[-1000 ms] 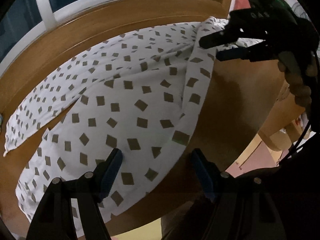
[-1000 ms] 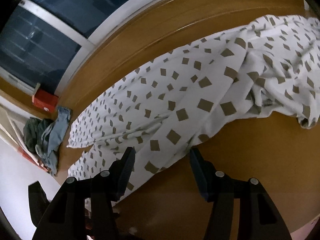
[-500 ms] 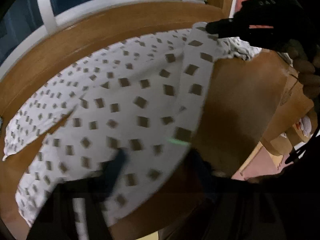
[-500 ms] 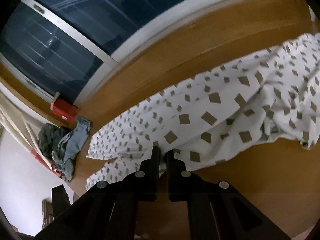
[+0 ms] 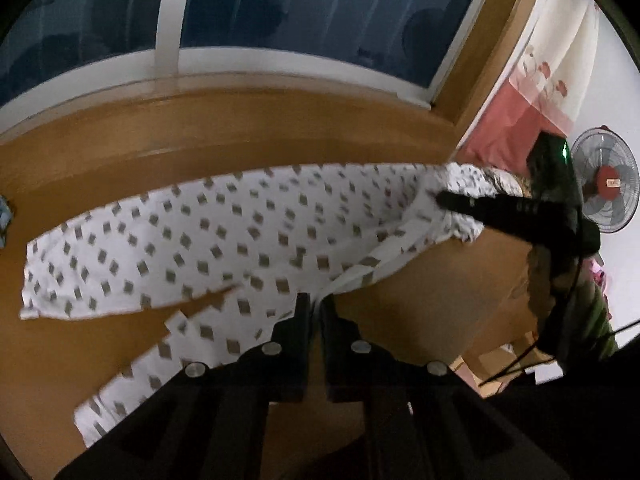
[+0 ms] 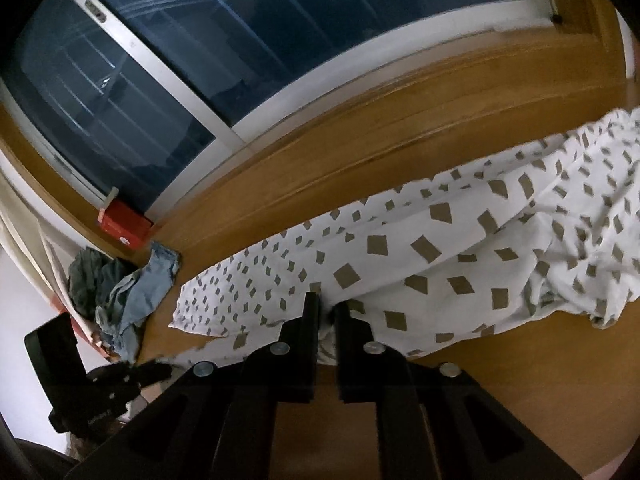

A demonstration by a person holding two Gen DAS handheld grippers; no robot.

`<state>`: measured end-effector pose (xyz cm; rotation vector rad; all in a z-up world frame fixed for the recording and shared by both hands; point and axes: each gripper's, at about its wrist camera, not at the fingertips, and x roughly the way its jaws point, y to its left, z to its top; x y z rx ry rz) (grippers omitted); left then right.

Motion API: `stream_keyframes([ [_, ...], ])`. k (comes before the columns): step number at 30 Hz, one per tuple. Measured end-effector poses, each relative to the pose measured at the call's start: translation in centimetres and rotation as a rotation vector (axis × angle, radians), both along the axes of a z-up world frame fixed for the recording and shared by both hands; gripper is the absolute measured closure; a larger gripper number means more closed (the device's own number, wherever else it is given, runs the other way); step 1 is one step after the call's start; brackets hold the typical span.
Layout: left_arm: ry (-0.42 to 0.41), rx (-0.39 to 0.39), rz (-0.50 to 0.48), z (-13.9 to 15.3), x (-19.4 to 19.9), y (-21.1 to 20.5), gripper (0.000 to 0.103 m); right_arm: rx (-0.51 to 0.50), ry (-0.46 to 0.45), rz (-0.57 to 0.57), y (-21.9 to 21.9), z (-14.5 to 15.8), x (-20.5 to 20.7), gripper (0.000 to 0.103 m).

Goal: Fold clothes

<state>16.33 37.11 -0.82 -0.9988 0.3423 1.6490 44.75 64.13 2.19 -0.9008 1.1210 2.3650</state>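
Both grippers clamp the near edge of one garment. It is a white pair of trousers (image 5: 224, 240) printed with small grey-brown squares, spread along a wooden tabletop (image 5: 420, 320) that runs under a dark window (image 5: 280, 12).

Left gripper (image 5: 314, 304): jaws narrowed to a slit, a fold of the near hem pinched between the fingertips. The cloth rises a little toward the tips, so it looks lifted off the wood there.

Right gripper (image 6: 325, 312): jaws nearly together but easing apart slightly, with a bunch of white fabric still wedged between them. Seen from the left wrist camera, its dark body sits at the bunched end of the garment, on that picture's right.

Key relation: the garment's long axis runs side to side along the table, parallel to the window. Its two legs split and trail off toward the pile of blue-grey clothes (image 6: 120, 292) at the far left corner. Both tools sit on the near long edge, pointing down and away toward the window. My read is that the coming fold carries this near edge across the short axis to the far edge. The left gripper is nearer the legs, the right nearer the waist.

Risk, as a guess: the right grip may slip as it loosens.

Writing: none legible. A red box (image 6: 124, 228) on the sill shows only a pale round mark. A standing fan (image 5: 606, 188) has a red hub label, unreadable.
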Motion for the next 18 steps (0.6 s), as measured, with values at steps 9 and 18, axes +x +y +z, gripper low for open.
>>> stream_keyframes([
  [9,-0.048,-0.039,-0.040,-1.5,-1.3,0.7,0.099,-0.296,0.049,-0.091,-0.5,-3.2,2.0,0.061],
  [18,-0.105,-0.096,-0.068,-3.8,-1.3,0.6,0.099,-0.277,-0.072,-0.139,3.5,-4.5,-1.4,0.061],
])
